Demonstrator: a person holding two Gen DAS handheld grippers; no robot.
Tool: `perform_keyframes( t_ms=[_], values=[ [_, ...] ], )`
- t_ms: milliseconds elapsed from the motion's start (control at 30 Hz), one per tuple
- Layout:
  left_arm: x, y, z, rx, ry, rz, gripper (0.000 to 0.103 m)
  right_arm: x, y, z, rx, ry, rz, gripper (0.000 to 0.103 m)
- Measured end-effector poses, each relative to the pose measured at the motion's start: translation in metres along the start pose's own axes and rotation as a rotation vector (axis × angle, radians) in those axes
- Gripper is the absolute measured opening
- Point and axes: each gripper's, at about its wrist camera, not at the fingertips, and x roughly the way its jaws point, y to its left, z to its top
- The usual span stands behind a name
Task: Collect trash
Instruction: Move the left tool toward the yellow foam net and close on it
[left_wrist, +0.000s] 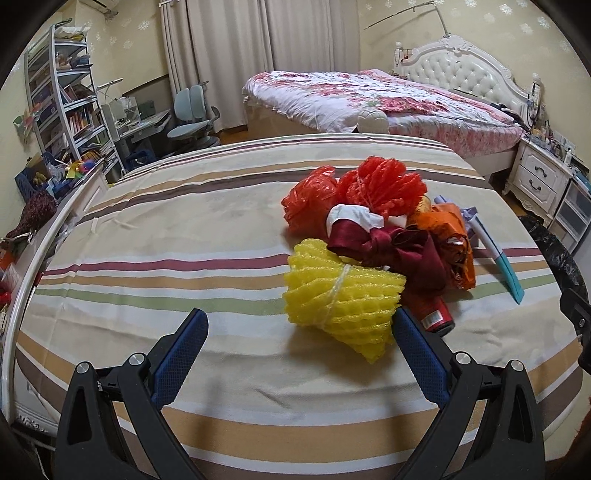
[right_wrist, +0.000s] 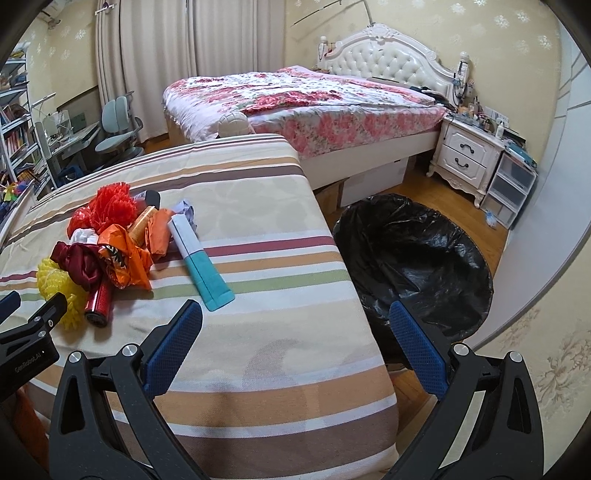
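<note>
A heap of trash lies on the striped bed (left_wrist: 147, 229): a yellow foam net (left_wrist: 340, 299) at the front, a red foam net (left_wrist: 384, 186), a red plastic bag (left_wrist: 310, 203), a maroon cloth (left_wrist: 391, 247), an orange wrapper (left_wrist: 450, 236), a red can (left_wrist: 437, 315) and a white-and-teal box (left_wrist: 498, 254). My left gripper (left_wrist: 299, 325) is open just short of the yellow net, its right finger beside it. My right gripper (right_wrist: 295, 317) is open over the bed's right edge, near the teal box (right_wrist: 201, 258). A bin with a black liner (right_wrist: 413, 258) stands on the floor to the right.
A second bed with a floral cover (right_wrist: 306, 99) and a white headboard lies beyond. A white nightstand (right_wrist: 465, 155) and plastic drawers (right_wrist: 509, 188) stand at the right wall. Bookshelves (left_wrist: 70, 103), a desk and a grey chair (left_wrist: 192, 118) fill the left.
</note>
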Motion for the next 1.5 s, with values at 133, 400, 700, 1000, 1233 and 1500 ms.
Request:
perform_keyframes(
  t_ms=[133, 400, 700, 1000, 1233, 1500],
  values=[
    [0.002, 0.015, -0.002, -0.023, 0.012, 0.022, 0.097, 0.002, 0.003, -0.002, -0.004, 0.005, 0.005, 0.099],
    [0.006, 0.039, -0.007, -0.067, 0.031, 0.065, 0.097, 0.002, 0.005, -0.003, -0.011, 0.008, 0.009, 0.099],
    [-0.006, 0.028, -0.004, -0.077, 0.0, -0.008, 0.097, 0.0, 0.008, -0.004, -0.022, 0.001, 0.008, 0.099],
    [0.019, 0.016, 0.009, -0.059, 0.026, 0.027, 0.097, 0.0, 0.009, -0.005, -0.02, 0.006, 0.011, 0.099],
    [0.027, 0.023, 0.007, -0.066, 0.064, 0.028, 0.096, 0.005, 0.009, -0.009, -0.019, 0.019, 0.022, 0.099],
    [0.03, 0.032, -0.003, -0.071, 0.099, -0.063, 0.064, 0.008, 0.008, -0.01, -0.019, 0.031, 0.026, 0.099]
  ],
)
